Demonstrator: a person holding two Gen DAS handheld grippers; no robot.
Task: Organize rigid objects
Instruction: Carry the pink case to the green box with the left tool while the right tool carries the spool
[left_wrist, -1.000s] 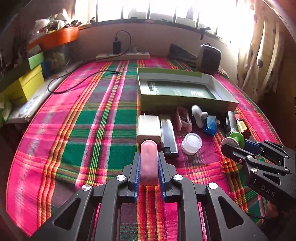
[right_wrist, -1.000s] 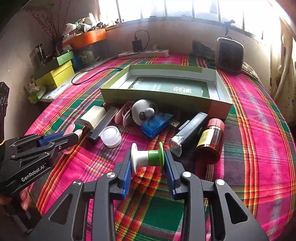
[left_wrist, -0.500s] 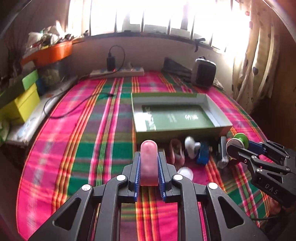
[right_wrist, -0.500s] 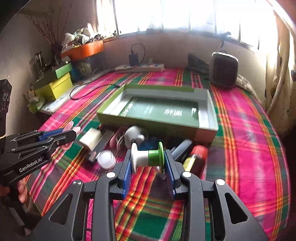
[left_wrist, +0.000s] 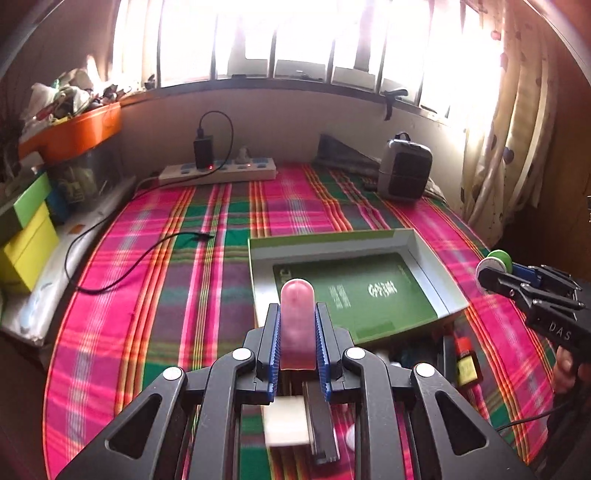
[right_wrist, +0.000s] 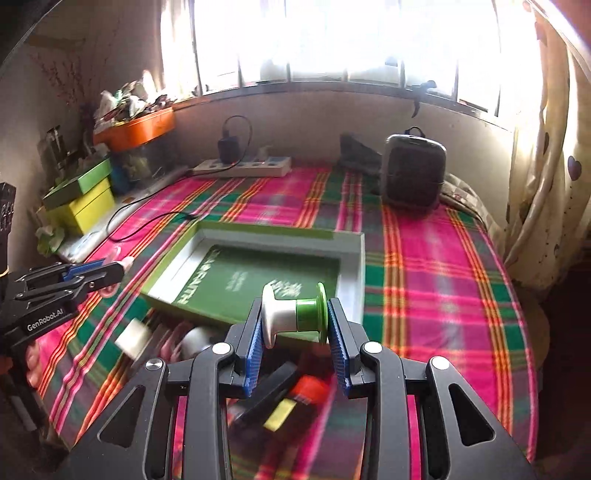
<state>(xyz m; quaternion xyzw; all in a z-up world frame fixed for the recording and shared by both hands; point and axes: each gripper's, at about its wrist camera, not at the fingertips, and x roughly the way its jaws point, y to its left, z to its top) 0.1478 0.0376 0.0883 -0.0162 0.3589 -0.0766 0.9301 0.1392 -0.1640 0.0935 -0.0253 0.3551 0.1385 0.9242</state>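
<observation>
The left gripper (left_wrist: 297, 332) pinches a pink piece (left_wrist: 297, 325) upright between its blue pads, up over the near edge of the green tray (left_wrist: 424, 251) on the plaid cloth (left_wrist: 166, 288). The right gripper (right_wrist: 295, 325) clamps a white-and-green spool (right_wrist: 293, 315) sideways, end to end, also above the tray's near rim. Below them, on the cloth in front of the tray, lie a white block (left_wrist: 286, 421), a dark bar (left_wrist: 321, 424) and what looks like a small bottle (right_wrist: 295, 402), blurred.
</observation>
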